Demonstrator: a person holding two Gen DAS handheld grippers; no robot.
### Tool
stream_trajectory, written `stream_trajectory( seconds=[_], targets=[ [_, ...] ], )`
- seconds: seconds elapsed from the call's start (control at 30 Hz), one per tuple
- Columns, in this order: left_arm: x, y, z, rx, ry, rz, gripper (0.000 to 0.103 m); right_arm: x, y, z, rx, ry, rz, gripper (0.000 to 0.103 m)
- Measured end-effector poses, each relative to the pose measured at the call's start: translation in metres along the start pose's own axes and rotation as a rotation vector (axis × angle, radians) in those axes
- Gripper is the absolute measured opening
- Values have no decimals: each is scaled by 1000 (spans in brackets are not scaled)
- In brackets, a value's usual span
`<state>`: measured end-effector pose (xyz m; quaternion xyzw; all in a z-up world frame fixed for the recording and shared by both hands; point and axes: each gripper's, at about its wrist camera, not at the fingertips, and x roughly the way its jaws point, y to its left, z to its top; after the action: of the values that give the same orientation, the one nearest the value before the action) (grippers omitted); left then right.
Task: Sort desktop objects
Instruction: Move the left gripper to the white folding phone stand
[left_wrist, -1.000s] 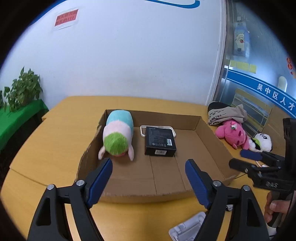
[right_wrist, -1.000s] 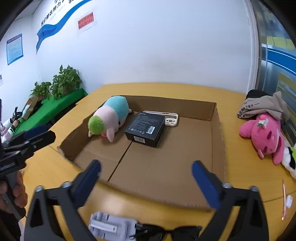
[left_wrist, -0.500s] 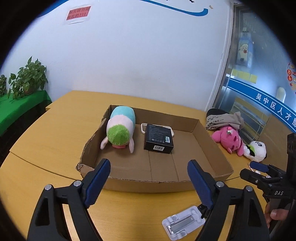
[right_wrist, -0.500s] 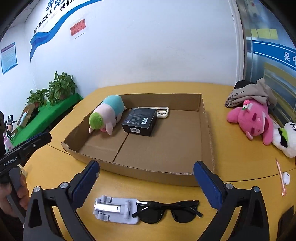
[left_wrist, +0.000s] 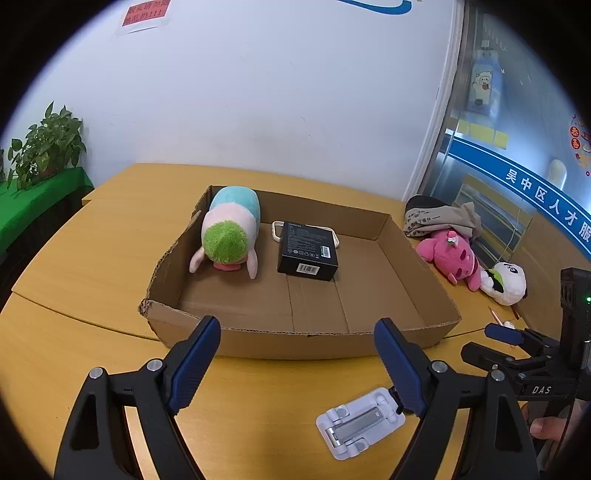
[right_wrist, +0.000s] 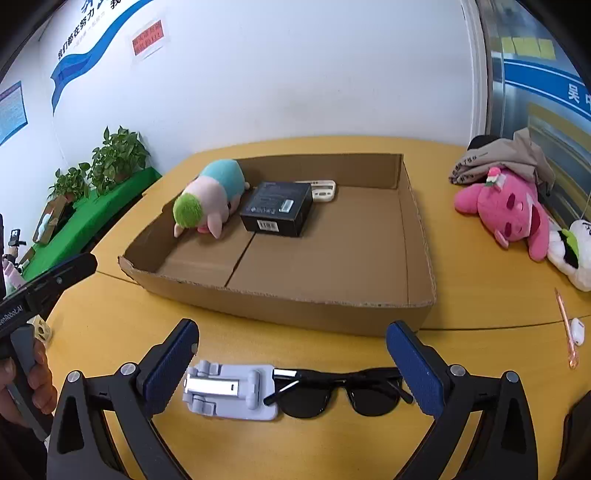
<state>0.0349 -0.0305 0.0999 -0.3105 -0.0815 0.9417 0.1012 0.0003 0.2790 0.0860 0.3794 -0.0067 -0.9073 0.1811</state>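
Note:
A shallow cardboard tray (left_wrist: 258, 341) (right_wrist: 280, 299) holds a green-pink-blue plush (left_wrist: 229, 236) (right_wrist: 210, 199), a black box (left_wrist: 308, 251) (right_wrist: 279, 212) and a white case (right_wrist: 324, 190) behind the box. My left gripper (left_wrist: 295, 365) is open and empty, in front of the tray's near wall. My right gripper (right_wrist: 291, 365) is open and empty, above a grey phone stand (right_wrist: 229, 391) (left_wrist: 360, 422) and black sunglasses (right_wrist: 340, 393) on the table in front of the tray.
Right of the tray lie a pink plush (right_wrist: 506, 212) (left_wrist: 448, 256), a panda plush (right_wrist: 570, 251) (left_wrist: 506, 282), folded clothing (right_wrist: 498, 162), a pink pen (right_wrist: 565, 325) and a small white case (right_wrist: 577, 329). Potted plants (right_wrist: 114, 158) stand on a green shelf at left.
Both grippers have pulled back from the tray toward the table's near side. The phone stand and sunglasses have come into view under the right gripper. Both stay open.

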Motion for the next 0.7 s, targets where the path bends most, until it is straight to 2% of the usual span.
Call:
stream_trajectory(
  seconds=[0.53,0.7],
  targets=[
    [13,-22,-13,65,75,-32,85,12,-26,-24,62,65,16,103],
    [13,-20,-27,81,115,-82,85,6,-31,-28,67,66,16,103]
  ],
)
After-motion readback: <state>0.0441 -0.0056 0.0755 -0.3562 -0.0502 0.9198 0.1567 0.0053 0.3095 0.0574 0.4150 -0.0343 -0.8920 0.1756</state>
